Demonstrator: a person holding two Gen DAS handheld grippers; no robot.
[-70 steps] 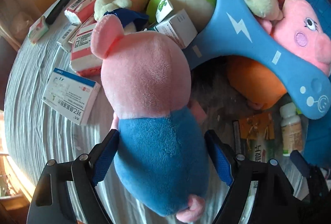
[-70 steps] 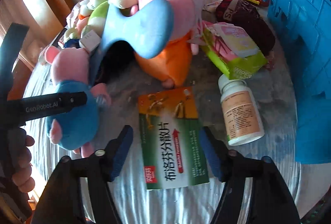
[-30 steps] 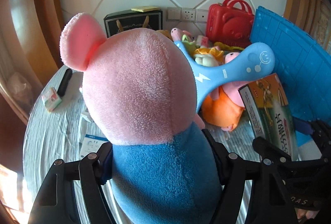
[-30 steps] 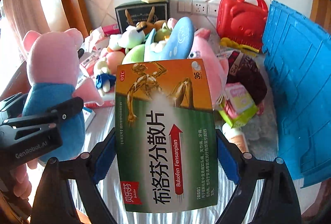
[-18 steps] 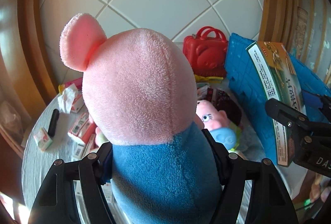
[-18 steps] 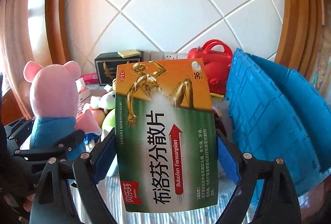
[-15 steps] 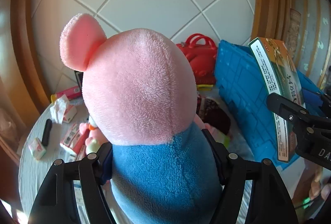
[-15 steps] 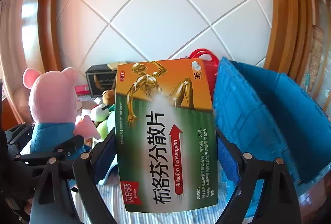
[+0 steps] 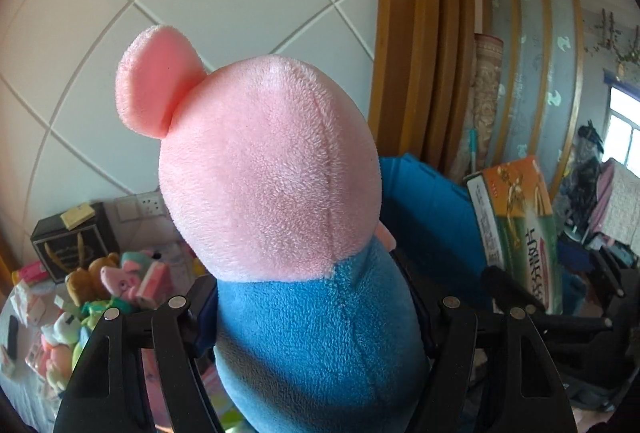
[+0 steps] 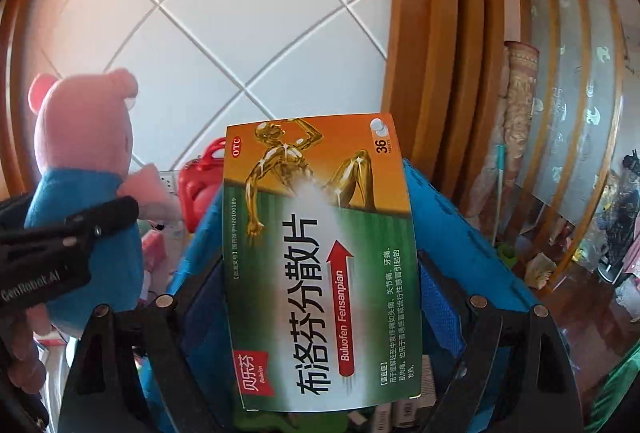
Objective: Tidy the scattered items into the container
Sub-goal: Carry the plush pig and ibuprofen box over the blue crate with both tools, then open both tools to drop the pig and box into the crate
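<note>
My left gripper [image 9: 316, 313] is shut on a pink pig plush in a blue shirt [image 9: 280, 201], held upright in the air; the plush also shows in the right wrist view [image 10: 84, 169]. My right gripper [image 10: 320, 293] is shut on a green and orange medicine box [image 10: 320, 257], held upright over the blue crate [image 10: 452, 229]. The box also shows at the right of the left wrist view [image 9: 516, 229], with the blue crate [image 9: 424, 209] behind the plush. Small boxes lie in the crate bottom [image 10: 400, 413].
Several plush toys and small boxes [image 9: 80, 293] lie heaped on the table at lower left, by a black box [image 9: 68, 241] and a wall socket [image 9: 140, 207]. A red toy case [image 10: 200, 185] stands behind the crate. Wooden frames and a cluttered room lie to the right.
Both grippers rose from the table and swung right toward the blue crate, the left one carrying the plush and the right one the medicine box. The table pile dropped to the lower left.
</note>
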